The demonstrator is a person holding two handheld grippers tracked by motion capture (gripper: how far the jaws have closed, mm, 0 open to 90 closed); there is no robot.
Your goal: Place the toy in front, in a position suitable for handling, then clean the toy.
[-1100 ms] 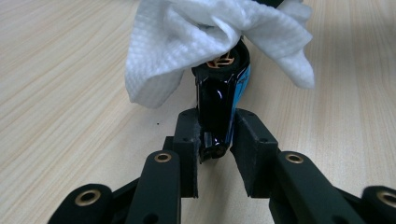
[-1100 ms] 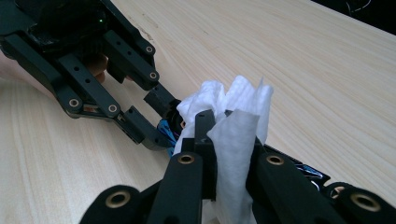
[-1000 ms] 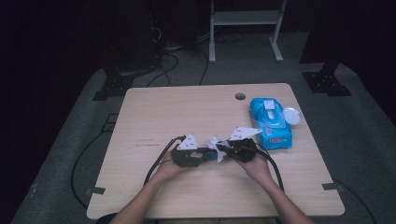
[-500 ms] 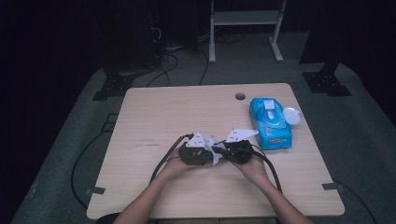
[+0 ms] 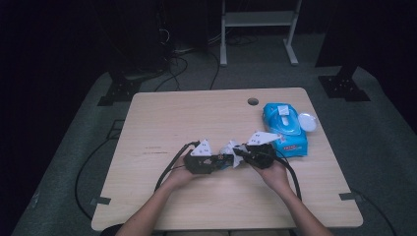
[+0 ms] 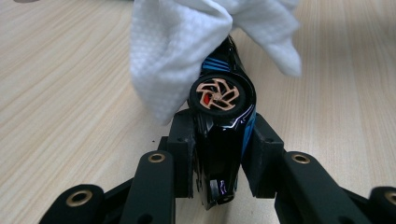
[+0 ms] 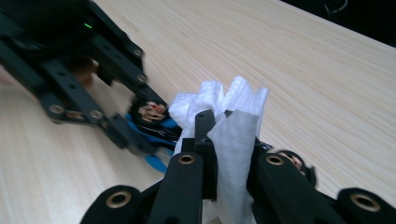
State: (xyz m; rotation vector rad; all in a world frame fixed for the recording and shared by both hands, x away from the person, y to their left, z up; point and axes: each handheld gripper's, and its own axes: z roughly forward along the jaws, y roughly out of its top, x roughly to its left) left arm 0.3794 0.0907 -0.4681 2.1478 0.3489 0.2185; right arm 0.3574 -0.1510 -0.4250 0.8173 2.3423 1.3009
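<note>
A black and blue toy car (image 6: 223,121) with a copper-coloured wheel sits between the pads of my left gripper (image 6: 219,154). The jaws have just been closing on it and now press its sides. A white wet wipe (image 7: 236,126) is pinched in my right gripper (image 7: 229,158), which is shut on it. The wipe (image 6: 177,51) drapes over the car's far end. In the high view the left gripper (image 5: 222,161) and the right gripper (image 5: 239,156) meet tip to tip near the table's front middle. The toy car (image 7: 154,126) lies low over the wood.
A blue pack of wipes (image 5: 285,129) lies at the right of the wooden table (image 5: 187,113), its white lid (image 5: 307,121) flipped open beside it. A round cable hole (image 5: 253,101) is near the far edge. Black cables trail from both grippers towards the front edge.
The two grippers have shifted only slightly against each other at the same spot. The wipe stays on the car and the car stays in the left gripper.
</note>
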